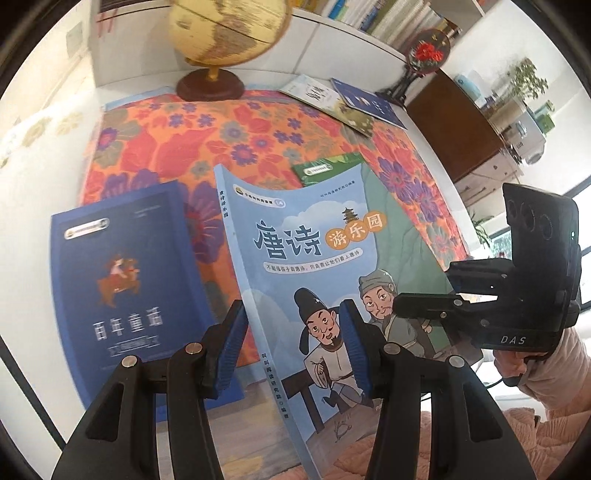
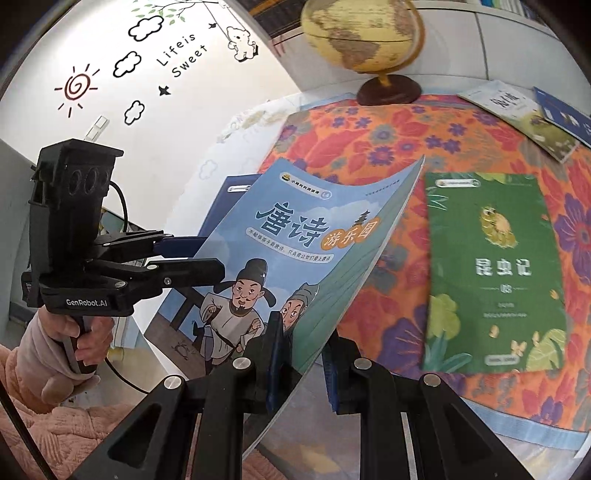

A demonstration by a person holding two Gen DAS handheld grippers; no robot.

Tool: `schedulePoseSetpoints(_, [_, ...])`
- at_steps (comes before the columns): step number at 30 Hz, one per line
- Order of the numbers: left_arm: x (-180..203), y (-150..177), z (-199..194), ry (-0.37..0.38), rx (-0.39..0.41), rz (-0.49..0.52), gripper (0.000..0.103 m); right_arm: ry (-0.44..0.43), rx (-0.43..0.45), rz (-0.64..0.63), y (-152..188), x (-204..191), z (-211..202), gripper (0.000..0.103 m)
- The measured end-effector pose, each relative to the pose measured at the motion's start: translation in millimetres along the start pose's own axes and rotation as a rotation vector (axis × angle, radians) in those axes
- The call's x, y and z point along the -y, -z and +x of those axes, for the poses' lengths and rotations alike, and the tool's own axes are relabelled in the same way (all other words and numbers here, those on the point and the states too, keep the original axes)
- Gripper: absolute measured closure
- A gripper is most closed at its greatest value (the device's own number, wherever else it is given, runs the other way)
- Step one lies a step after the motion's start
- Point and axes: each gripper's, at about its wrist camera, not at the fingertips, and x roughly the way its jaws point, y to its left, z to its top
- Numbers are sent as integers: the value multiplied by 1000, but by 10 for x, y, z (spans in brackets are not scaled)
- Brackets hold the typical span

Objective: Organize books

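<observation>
**A:** Left wrist view first. How many books?

**B:** Five. The light blue book (image 1: 295,295) is lifted and tilted, its spine edge between the left gripper (image 1: 295,350) jaws, which stand at a middling gap against it. A dark blue book (image 1: 122,280) lies flat just left of it. A green book (image 1: 321,171) peeks out behind its top edge. Two more, a pale book (image 1: 325,101) and a navy book (image 1: 369,101), overlap at the far right corner.

**A:** Anything else around?

**B:** One globe (image 1: 225,33) on a wooden base at the back, a round red-flower ornament (image 1: 428,50) on a stand, and the right gripper (image 1: 424,306) coming in from the right onto the lifted book's page edge.

**A:** And the right wrist view?

**B:** The right gripper's jaws are narrow, clamped on the light blue book's lower corner. The left gripper holds the opposite edge, a hand (image 2: 79,338) in a pink sleeve on its handle. The green book lies flat to the right, fully in view.

**A:** The surface, the room?

**B:** An orange floral cloth (image 2: 369,140) covers the surface. White wall with sun, cloud and bear decals (image 2: 162,59); shelves of books behind.
</observation>
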Motion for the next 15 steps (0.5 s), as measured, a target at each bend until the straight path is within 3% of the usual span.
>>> schedulePoseSetpoints(15, [-718,144,-419,-48,79,-102,56,-18,-13,-105,-397,-637,498,84])
